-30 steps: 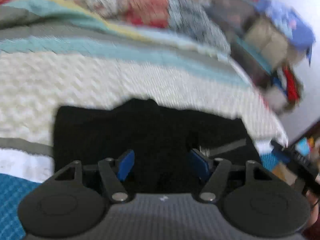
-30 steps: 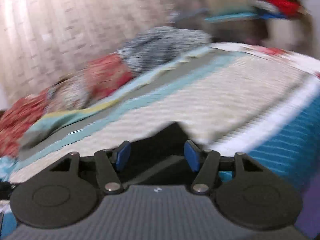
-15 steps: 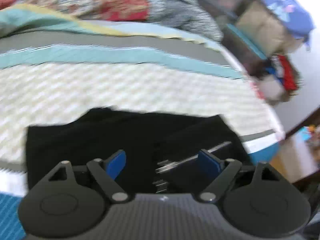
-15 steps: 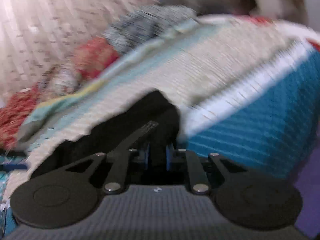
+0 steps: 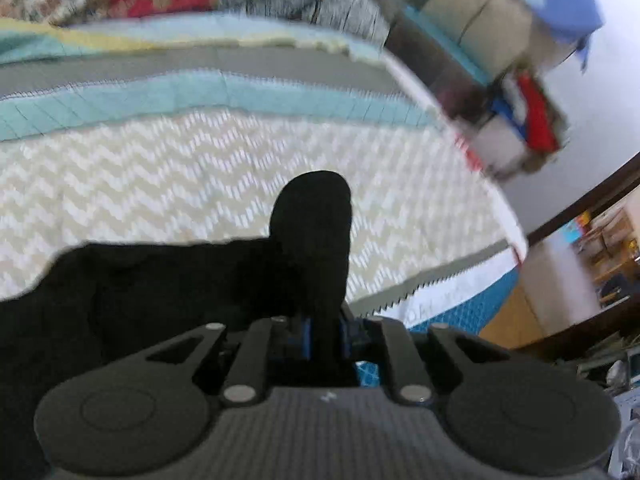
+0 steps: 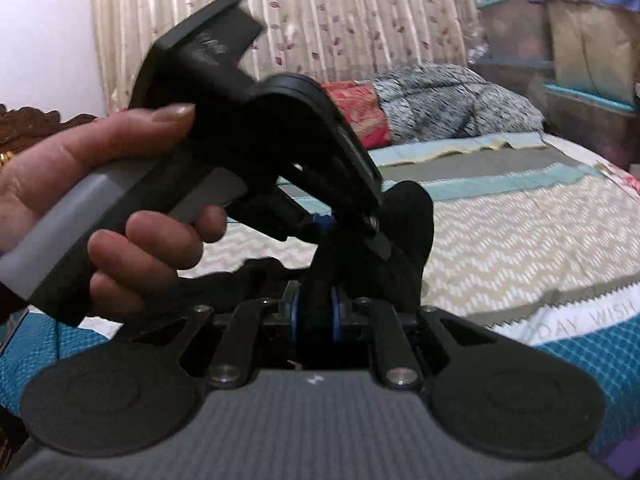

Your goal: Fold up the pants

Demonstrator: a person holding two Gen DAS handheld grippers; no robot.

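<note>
Bedroom, patchwork bedspread as work surface. Left gripper: blue pads pinched tight on a fold of black pants — cloth rises in a hump ahead. Right gripper: clamped likewise on the pants' fabric just beside it. Left hand grips its handle. Pants trail leftward over the bedspread; curtain beyond.

Black pants on a cream-chevron, teal-striped quilt.
</note>
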